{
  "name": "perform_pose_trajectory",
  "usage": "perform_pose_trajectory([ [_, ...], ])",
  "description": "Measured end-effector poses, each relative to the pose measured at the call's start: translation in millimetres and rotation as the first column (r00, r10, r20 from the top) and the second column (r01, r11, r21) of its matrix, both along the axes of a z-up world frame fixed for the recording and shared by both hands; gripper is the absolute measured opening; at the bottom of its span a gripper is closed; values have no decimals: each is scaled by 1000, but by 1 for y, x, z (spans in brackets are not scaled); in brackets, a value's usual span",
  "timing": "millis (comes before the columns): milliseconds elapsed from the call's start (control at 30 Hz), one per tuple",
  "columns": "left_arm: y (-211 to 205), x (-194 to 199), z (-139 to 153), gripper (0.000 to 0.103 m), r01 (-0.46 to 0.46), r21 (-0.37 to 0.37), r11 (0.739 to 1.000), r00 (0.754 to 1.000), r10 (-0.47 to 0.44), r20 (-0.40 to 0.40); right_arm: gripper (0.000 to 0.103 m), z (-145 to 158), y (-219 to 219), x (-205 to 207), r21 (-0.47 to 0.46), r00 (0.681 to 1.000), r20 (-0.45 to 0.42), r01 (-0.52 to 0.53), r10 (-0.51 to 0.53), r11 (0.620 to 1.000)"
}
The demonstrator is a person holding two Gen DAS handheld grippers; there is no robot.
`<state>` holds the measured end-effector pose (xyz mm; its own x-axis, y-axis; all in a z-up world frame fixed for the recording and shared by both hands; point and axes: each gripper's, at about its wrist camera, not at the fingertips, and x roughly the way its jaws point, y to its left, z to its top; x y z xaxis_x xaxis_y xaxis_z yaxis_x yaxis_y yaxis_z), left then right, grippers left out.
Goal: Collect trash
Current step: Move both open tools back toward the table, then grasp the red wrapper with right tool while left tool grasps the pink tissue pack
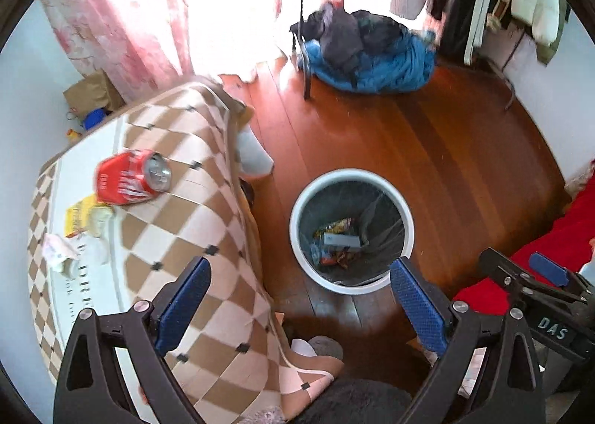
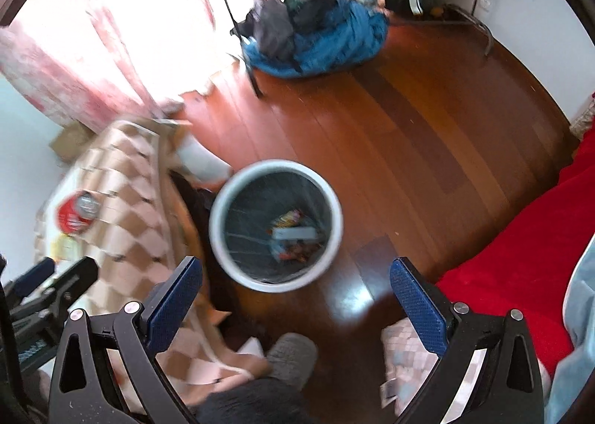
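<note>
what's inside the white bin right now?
The white bin has a dark liner holding a grey flat box atop colourful wrappers. Whatever lies under that pile is covered and can't be seen.

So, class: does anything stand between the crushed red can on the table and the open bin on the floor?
Nothing visible does. The red can lies on the checked cloth; the bin stands open on the floor beside the table, and both grippers, left and right, are open and empty.
</note>
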<state>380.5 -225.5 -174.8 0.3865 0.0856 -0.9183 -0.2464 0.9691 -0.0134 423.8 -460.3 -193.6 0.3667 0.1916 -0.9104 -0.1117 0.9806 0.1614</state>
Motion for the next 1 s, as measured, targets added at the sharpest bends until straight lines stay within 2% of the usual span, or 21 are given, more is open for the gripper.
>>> perform_pose_trajectory([
  [100,22,-22,31,99,-31,0,1000,998,31,60,102,33,16,-19,49,998,50,-26,23,998],
  [200,62,-55,58,99,-101,12,995,988,99,115,102,59,43,-43,93,994,79,-84,77,992],
  [267,89,-76,66,99,-147,26,989,981,143,130,102,67,69,-62,109,988,75,-145,137,984],
  [367,139,-119,64,99,-240,83,967,964,228,134,102,56,111,-90,115,973,31,-230,228,966],
  [433,168,-148,48,99,-296,136,945,953,282,112,102,37,143,-108,118,954,-11,-296,299,948],
  [500,201,-176,21,99,-353,171,920,935,349,57,102,10,174,-127,113,935,-72,-338,347,934],
  [667,259,-239,-53,99,-466,173,868,870,485,-90,102,-62,247,-175,108,870,-183,-444,457,889],
  [767,278,-270,-93,99,-497,175,850,835,523,-168,100,-102,279,-195,93,845,-224,-478,486,873],
  [867,286,-287,-117,99,-515,160,842,814,539,-217,78,-122,299,-205,99,827,-249,-496,504,862],
  [933,291,-291,-130,99,-516,153,843,808,539,-239,52,-128,309,-206,102,815,-257,-511,519,854],
  [967,292,-293,-134,99,-517,148,843,806,538,-247,49,-131,315,-208,98,808,-259,-523,529,847],
  [1000,294,-294,-136,99,-520,141,842,804,539,-252,35,-128,322,-208,81,809,-245,-532,535,843],
])
